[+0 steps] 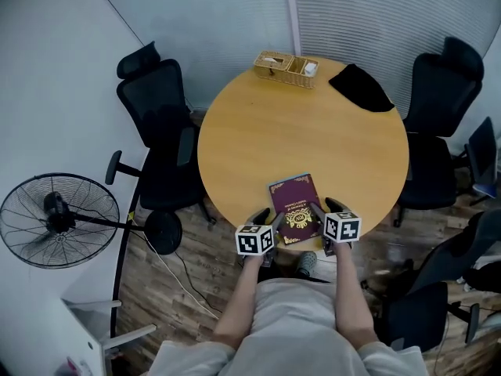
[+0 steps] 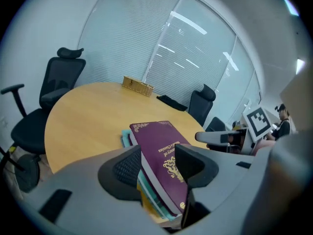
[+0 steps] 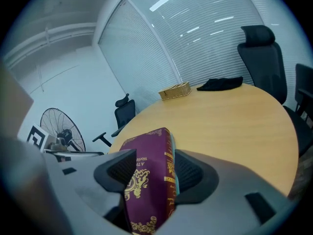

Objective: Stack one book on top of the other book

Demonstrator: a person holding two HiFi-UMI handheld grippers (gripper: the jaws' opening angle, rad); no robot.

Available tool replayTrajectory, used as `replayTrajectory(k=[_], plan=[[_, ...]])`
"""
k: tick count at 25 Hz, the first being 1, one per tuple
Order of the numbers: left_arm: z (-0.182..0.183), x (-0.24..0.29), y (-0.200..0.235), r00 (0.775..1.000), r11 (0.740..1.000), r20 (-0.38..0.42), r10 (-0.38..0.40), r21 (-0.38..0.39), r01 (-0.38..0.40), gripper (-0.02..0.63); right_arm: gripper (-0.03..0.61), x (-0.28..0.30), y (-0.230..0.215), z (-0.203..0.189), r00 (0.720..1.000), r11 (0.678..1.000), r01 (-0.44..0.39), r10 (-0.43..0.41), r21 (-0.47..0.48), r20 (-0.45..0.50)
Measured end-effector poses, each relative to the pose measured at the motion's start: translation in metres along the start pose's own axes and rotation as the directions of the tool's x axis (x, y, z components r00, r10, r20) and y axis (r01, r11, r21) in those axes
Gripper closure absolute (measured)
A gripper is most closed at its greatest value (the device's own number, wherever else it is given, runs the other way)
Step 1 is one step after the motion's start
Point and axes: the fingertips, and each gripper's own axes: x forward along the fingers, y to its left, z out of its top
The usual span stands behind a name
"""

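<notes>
While the fingers of the left gripper and right gripper clamp them together, a maroon book lies atop a teal book. Both sit lower centre, at the desk's near edge.

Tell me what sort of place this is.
Probably a small office meeting room: a round table with black office chairs around it, and blinds along the back wall.
</notes>
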Motion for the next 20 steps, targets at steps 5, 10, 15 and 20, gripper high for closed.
replayTrajectory(k=[5, 10, 15, 20], plan=[[0.007, -0.019, -0.014, 0.998, 1.0, 0.058, -0.02, -0.012, 0.021, 0.385, 0.334, -0.017, 0.0, 0.003, 0.998, 0.999, -0.009, 0.007, 0.033, 0.06], [0.0, -0.035, -0.014, 0.997, 1.0, 0.081, -0.013, -0.009, 0.014, 0.385, 0.342, -0.021, 0.007, -0.012, 0.999, 0.999, -0.034, 0.034, 0.005, 0.043], [-0.018, -0.039, -0.009, 0.998, 1.0, 0.068, -0.006, -0.021, 0.008, 0.385, 0.342, -0.005, 0.0, -0.048, 0.995, 0.994, 0.035, -0.044, -0.101, -0.086], [-0.028, -0.057, -0.018, 0.998, 1.0, 0.062, -0.005, 0.005, 0.005, 0.385, 0.337, 0.001, -0.001, -0.051, 0.996, 0.991, 0.006, -0.018, -0.134, -0.088]])
